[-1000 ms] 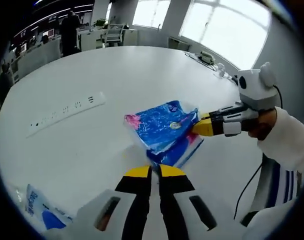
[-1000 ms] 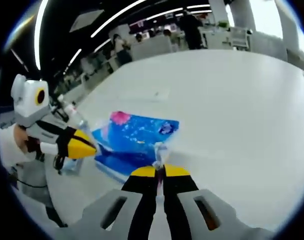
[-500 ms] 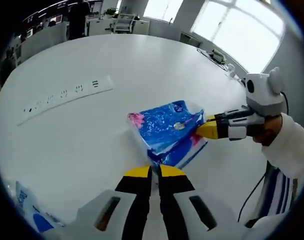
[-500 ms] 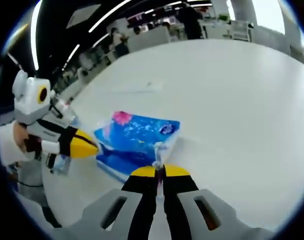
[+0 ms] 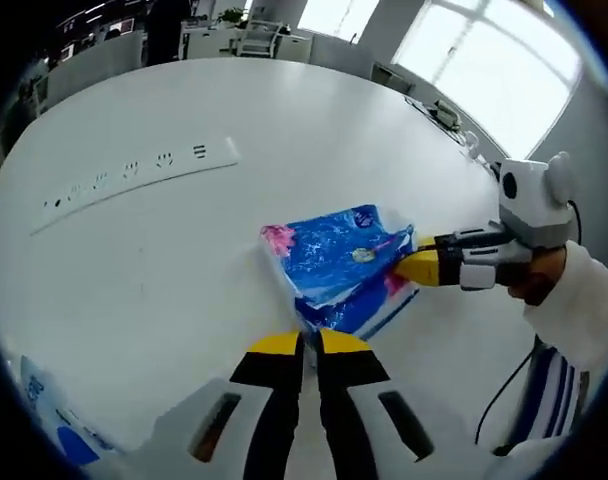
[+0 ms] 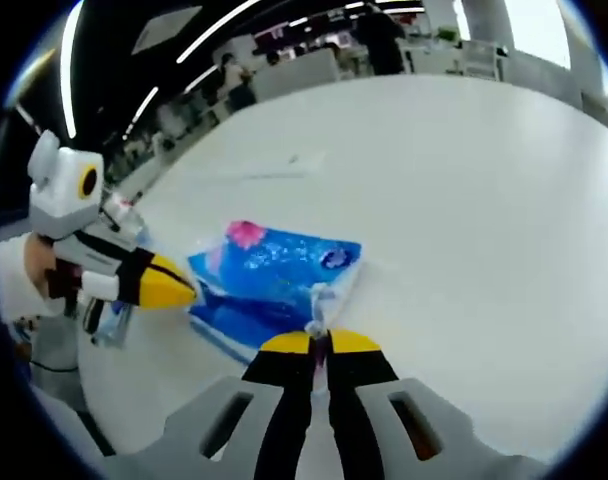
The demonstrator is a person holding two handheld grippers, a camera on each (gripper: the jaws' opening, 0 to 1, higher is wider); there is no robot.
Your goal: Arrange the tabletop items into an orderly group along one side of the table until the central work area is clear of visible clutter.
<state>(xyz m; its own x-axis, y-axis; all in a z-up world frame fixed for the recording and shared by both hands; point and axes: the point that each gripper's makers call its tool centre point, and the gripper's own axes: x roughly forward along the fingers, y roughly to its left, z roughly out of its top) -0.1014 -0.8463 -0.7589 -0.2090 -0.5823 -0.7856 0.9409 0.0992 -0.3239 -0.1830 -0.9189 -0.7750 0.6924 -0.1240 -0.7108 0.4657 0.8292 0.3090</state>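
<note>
Left gripper view: the blue plastic pack of tissues with a pink flower print [image 5: 339, 262] lies on the round white table [image 5: 184, 230], directly ahead of the left gripper [image 5: 311, 345]. The jaws of this gripper are closed together on the near edge of the pack's wrapper. The right gripper [image 5: 416, 265] comes from the right of the pack, and its yellow jaws pinch the pack's far corner. A long white power strip [image 5: 134, 185] lies well apart, to the left of the pack. In the right gripper view, the right gripper [image 6: 319, 343] is closed on the clear wrapper edge of the pack [image 6: 269, 280], and the left gripper [image 6: 169, 290] touches the pack's left side.
</note>
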